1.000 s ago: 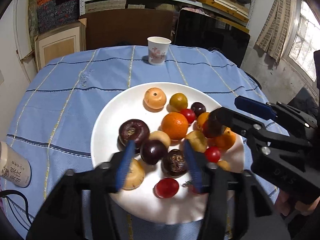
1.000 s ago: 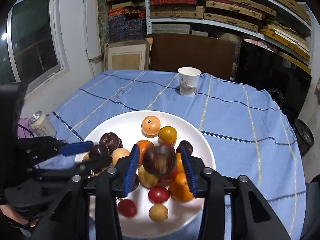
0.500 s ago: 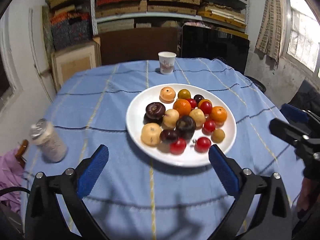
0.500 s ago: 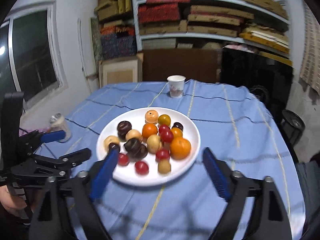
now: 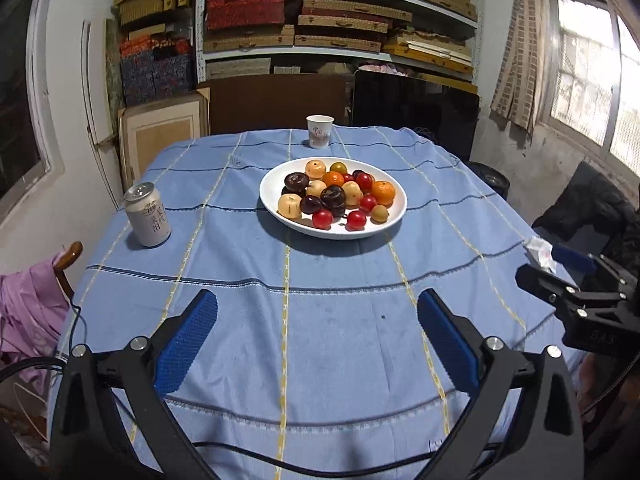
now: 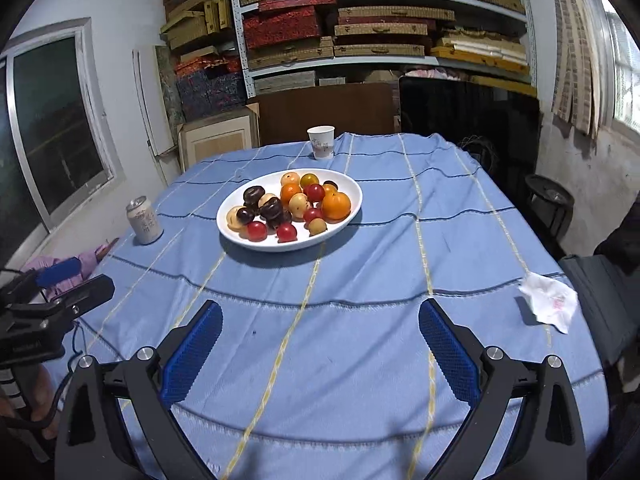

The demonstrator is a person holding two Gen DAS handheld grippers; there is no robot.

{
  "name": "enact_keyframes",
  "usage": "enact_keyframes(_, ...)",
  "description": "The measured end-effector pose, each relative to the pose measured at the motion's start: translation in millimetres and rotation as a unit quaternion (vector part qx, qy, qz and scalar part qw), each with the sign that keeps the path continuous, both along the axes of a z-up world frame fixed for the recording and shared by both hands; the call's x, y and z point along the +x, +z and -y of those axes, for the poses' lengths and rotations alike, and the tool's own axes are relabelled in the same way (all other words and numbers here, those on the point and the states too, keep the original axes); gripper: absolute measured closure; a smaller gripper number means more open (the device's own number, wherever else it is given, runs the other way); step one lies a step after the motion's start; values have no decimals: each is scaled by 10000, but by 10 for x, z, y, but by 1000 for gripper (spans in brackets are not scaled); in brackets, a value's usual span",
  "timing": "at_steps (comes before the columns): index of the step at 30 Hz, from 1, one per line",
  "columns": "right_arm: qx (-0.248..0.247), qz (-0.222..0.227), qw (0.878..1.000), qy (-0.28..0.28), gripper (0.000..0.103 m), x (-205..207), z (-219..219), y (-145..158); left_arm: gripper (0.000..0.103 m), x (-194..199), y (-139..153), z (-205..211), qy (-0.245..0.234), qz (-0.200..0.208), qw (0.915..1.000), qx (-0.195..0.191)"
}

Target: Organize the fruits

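Both grippers, left gripper point(image 5: 316, 336) and right gripper point(image 6: 320, 338), jaws spread, empty; fruits point(image 5: 334, 196) heaped on plate point(image 5: 394, 216) well ahead of jaws (sorting looks finished).

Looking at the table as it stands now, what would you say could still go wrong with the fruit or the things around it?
1. The fruit is heaped on the white plate; the tomatoes near its front rim might roll off if the pile is nudged.
2. The can stands near the table's left edge, so a sweeping left gripper could topple it.
3. The crumpled tissue lies by the right gripper, whose jaws are opening empty, and may be brushed off.
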State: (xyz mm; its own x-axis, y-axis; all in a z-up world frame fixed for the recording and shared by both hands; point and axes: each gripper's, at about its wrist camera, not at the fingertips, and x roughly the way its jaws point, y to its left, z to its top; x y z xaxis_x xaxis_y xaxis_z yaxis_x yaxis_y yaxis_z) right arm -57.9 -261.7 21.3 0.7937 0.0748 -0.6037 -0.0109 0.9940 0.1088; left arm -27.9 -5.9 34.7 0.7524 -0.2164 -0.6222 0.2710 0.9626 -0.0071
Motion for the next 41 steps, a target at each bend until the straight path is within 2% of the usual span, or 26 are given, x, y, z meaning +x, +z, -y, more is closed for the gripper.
enact_keyframes(3,-165,110,9998,-2,4,-184,-58,45,5,-185,41,10,35,102,9999,96)
enact_keyframes(7,-243,228,9994,8,4,-356,-84,96,5,-317,91,-93,189,142,9997,-109)
enact_keyframes(11,-289,232,9993,43,4,-416,-117,111,5,-355,104,-150,737,175,9969,222)
enact_keyframes(13,-303,235,9992,64,4,-422,-138,110,5,-383,123,-177,837,225,9959,272)
enact_keyframes(17,-283,205,9993,111,4,-419,-174,109,5,-389,119,-214,827,168,9961,244)
enact_keyframes(22,-365,235,9990,118,4,-427,-215,126,5,-375,92,-177,887,152,9951,400)
enact_keyframes(32,-314,200,9993,80,4,-413,-178,120,5,-376,39,-39,597,136,9972,432)
enact_keyframes(36,-314,201,9993,65,4,-411,-163,114,5,-351,-2,-1,395,-11,9986,355)
enact_keyframes(41,-332,199,9992,39,4,-414,-143,113,5,-359,-22,10,460,43,9981,418)
